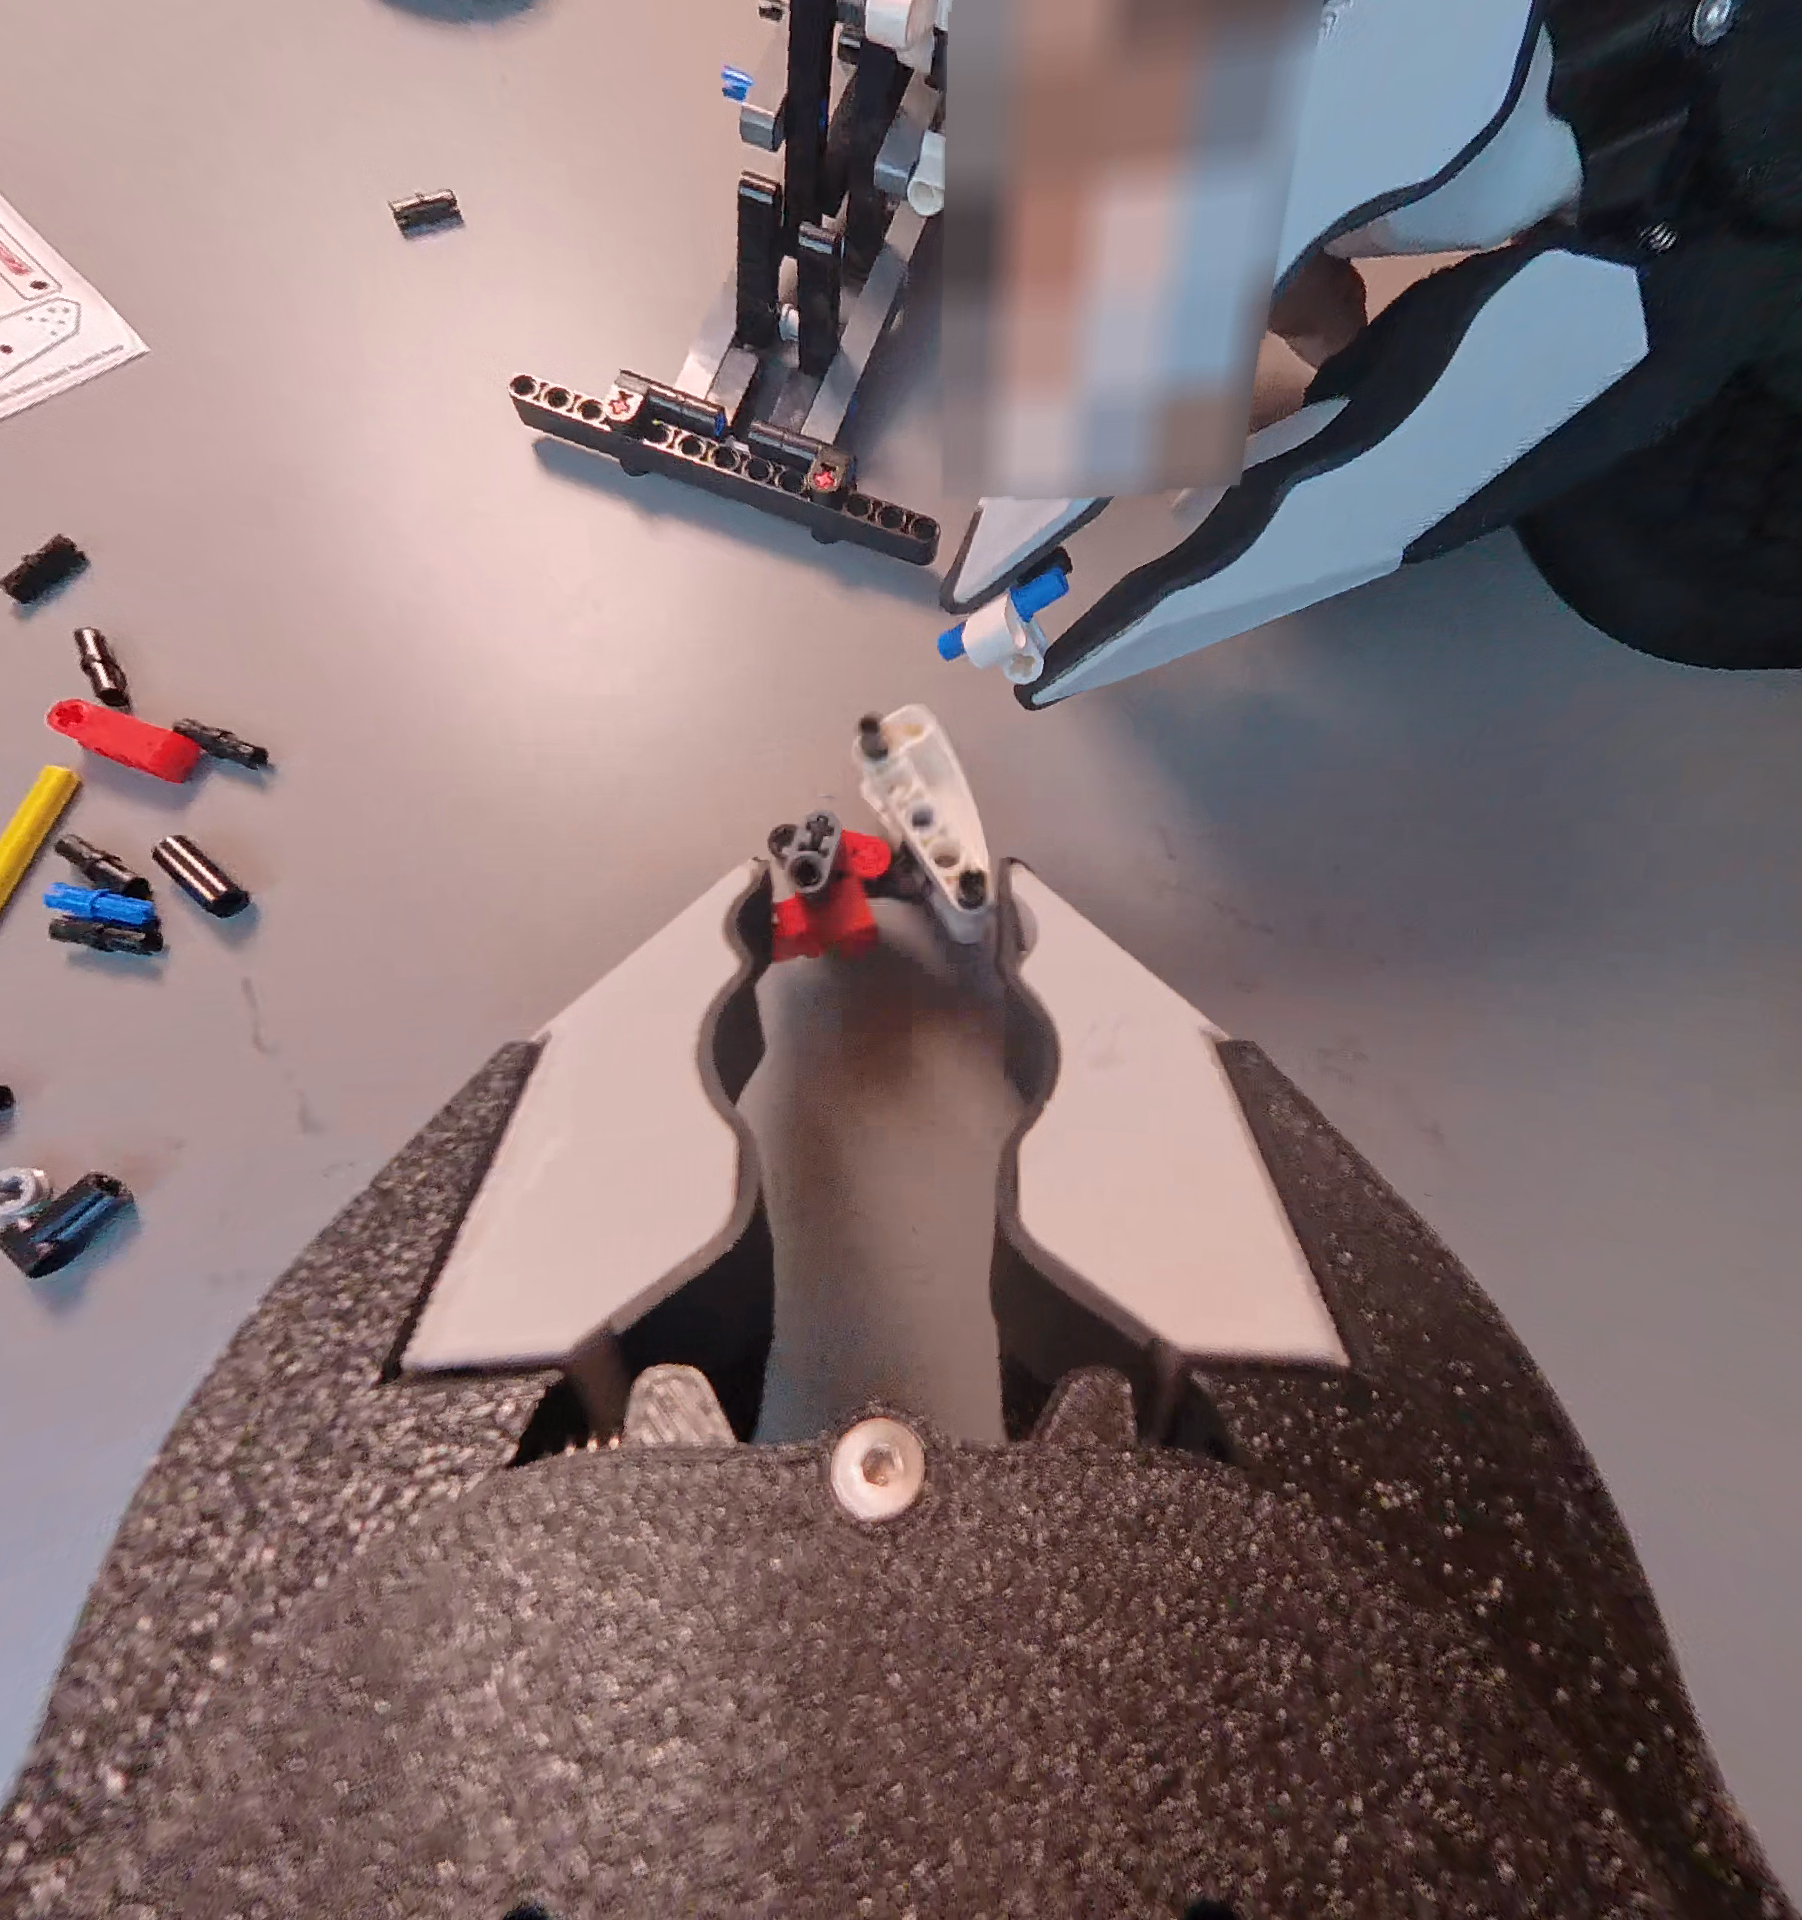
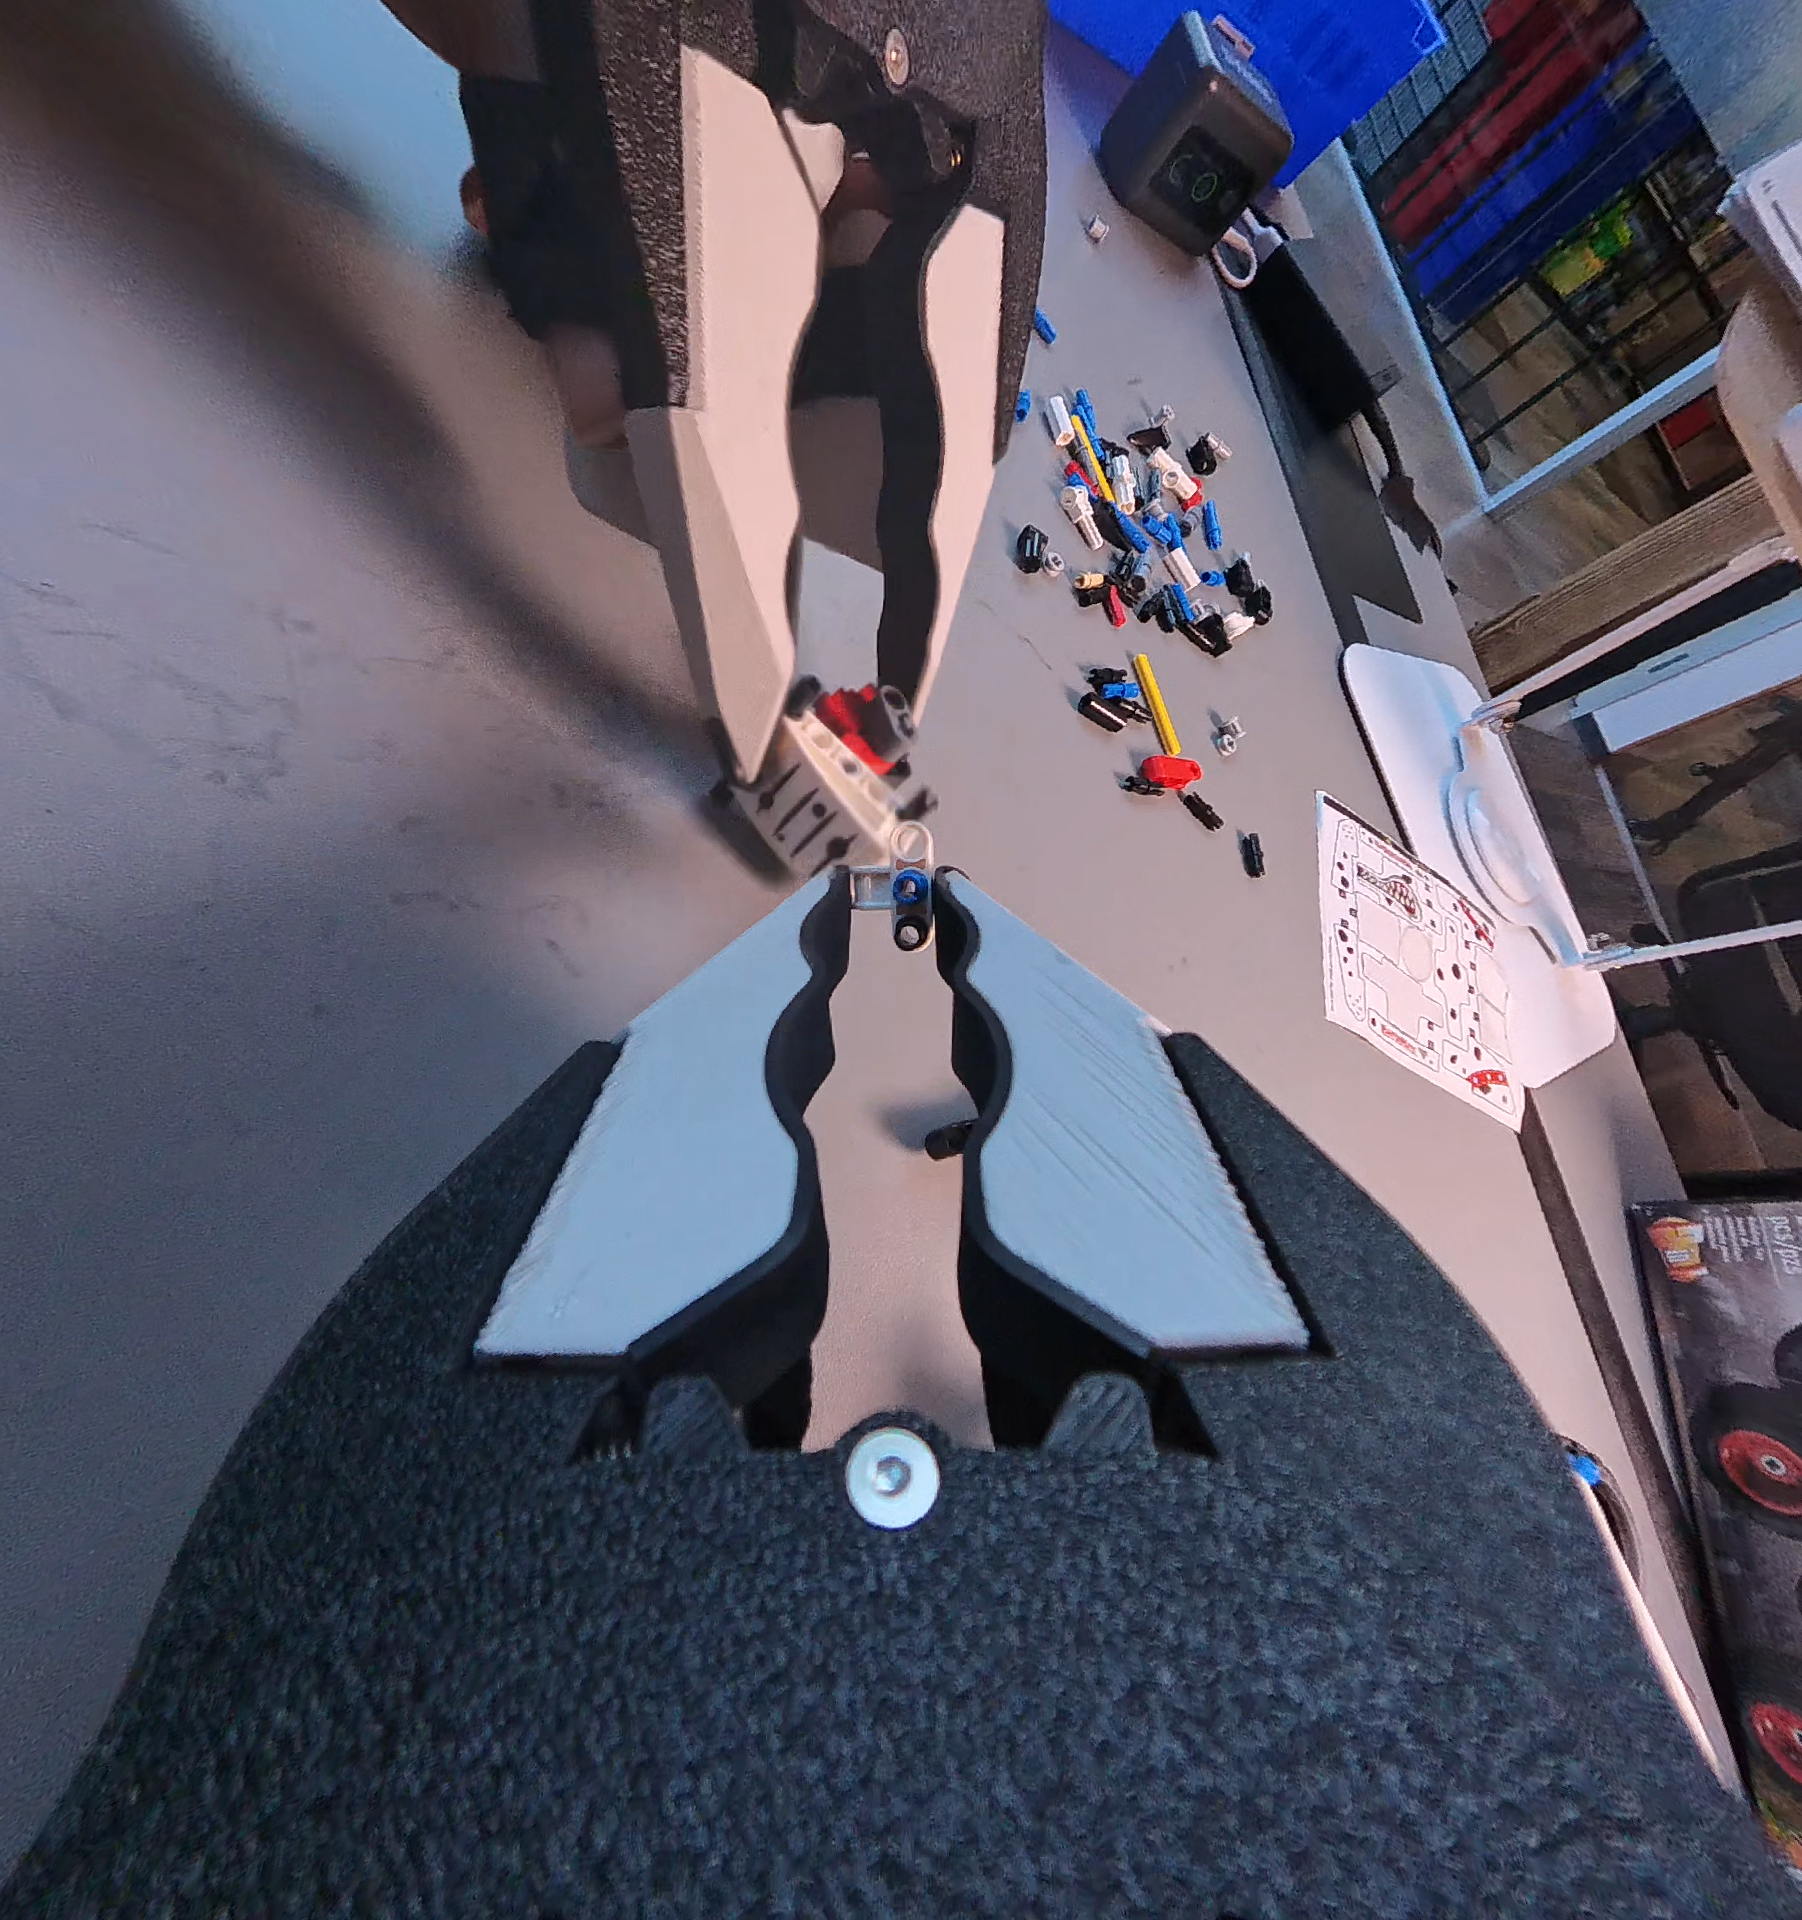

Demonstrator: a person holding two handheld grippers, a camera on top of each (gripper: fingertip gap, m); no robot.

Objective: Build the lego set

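My left gripper (image 1: pixel 881 894) is shut on a small sub-assembly (image 1: pixel 876 878) of a white beam, red block and grey connector, held above the grey table. It also shows in the right wrist view (image 2: pixel 835 748), held by the left gripper (image 2: pixel 824 727). My right gripper (image 2: pixel 892 899) is shut on a small white connector with blue pins (image 2: pixel 897 883). In the left wrist view the right gripper (image 1: pixel 1011 634) holds this connector (image 1: pixel 1006 629) just up and right of the sub-assembly. The partly built black and grey model (image 1: pixel 772 343) stands at the top centre.
Loose pins, a red beam (image 1: pixel 123 738) and a yellow axle (image 1: pixel 9 862) lie at the left. A sticker sheet (image 1: pixel 14 301) lies at the far left. The right wrist view shows a parts pile (image 2: pixel 1136 520), a set box (image 2: pixel 1770 1475) and a black device (image 2: pixel 1193 135). My right fingertips sit around 4 centimetres from my left ones. The yellow axle (image 1: pixel 9 862) is about 15 centimetres from both grippers' fingertips. Look for it in the right wrist view (image 2: pixel 1156 698) too.
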